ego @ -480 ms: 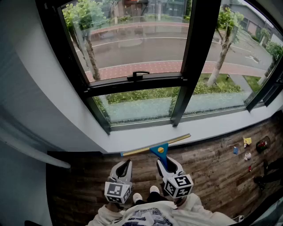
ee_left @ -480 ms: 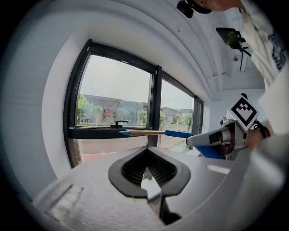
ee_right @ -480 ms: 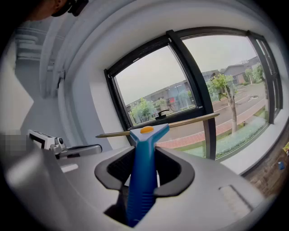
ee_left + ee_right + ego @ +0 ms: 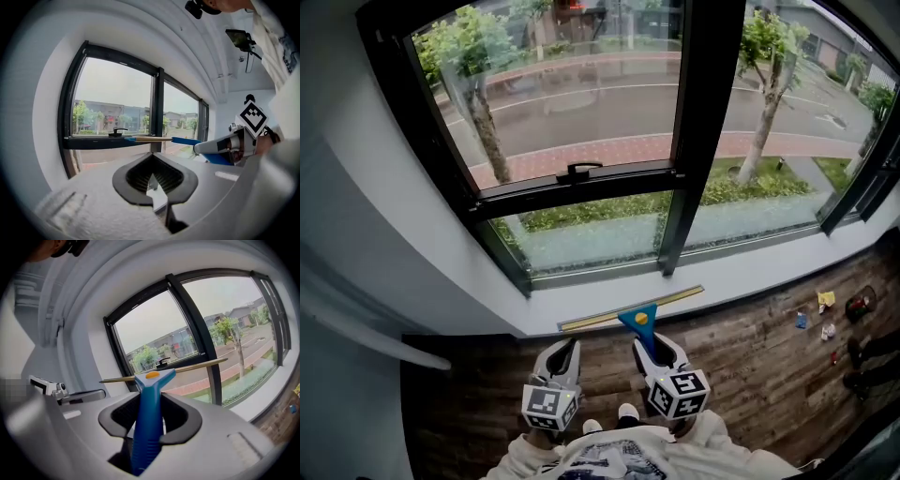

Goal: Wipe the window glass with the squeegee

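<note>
**A:** What has changed since half a second ago?

**B:** Very little. The window glass (image 4: 572, 94) sits a bit lower and further left in the head view, so the head has shifted. Both grippers and the squeegee (image 4: 633, 309) are where they were.

**A:** And from the left?

**B:** The left gripper (image 4: 570, 345) has its fingertips pressed together on nothing. Next to it, the right gripper (image 4: 645, 339) pinches the squeegee's blue handle. The blade lies level in front of the sill (image 4: 741, 272), well short of the glass.

**A:** What could go wrong?

**B:** I think one grip low on the handle could let the blade twist once it presses on the pane, which would leave streaks. One end could also catch the window handle (image 4: 579, 171) or the black upright if the stroke runs wide. The blade is long against the left panes.

**A:** Counts?

**B:** Two grippers, one squeegee and one window handle. There are two panes left of the upright and one tall pane right of it. Far right on the floor are a few small objects (image 4: 825, 302), too small to count or name.
</note>
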